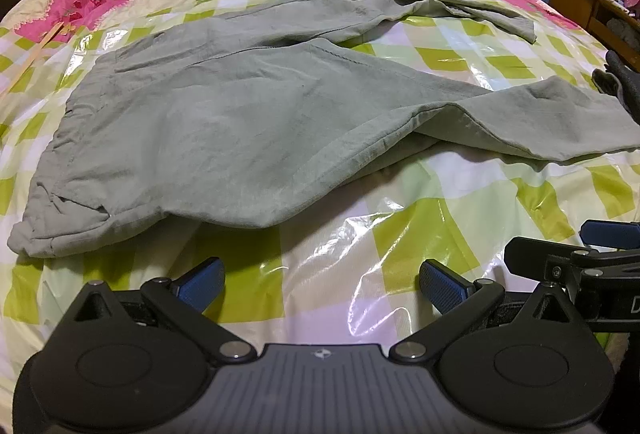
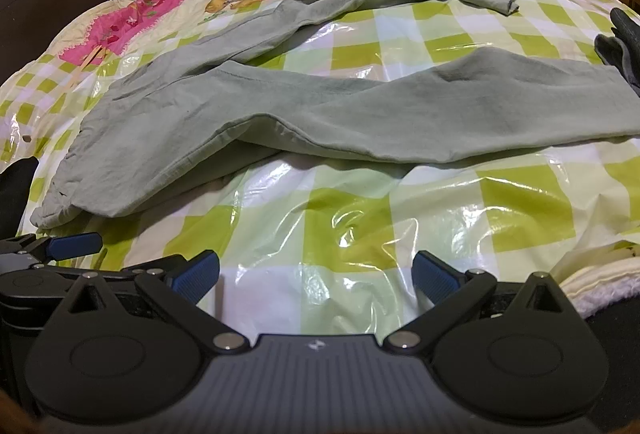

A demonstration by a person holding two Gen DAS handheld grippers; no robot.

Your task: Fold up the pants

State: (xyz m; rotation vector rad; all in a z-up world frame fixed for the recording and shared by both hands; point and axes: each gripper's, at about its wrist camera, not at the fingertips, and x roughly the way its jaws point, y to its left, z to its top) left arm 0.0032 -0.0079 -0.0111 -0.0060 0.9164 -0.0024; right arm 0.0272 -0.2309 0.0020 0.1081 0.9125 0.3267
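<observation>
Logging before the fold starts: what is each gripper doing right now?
Left gripper: open, holding nothing.
Right gripper: open, holding nothing.

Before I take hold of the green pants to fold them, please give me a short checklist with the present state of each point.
1. Left gripper open and empty: ok.
2. Right gripper open and empty: ok.
3. Green pants lying spread on the checked plastic cover: ok.
4. Legs together and flat: not ok; they lie apart in a V, and the near leg has a raised ridge.
5. Dark glove clear of the near leg's cuff: not ok; it touches or overlaps it.
6. Waistband flat: not ok; its near corner is bunched.
</observation>
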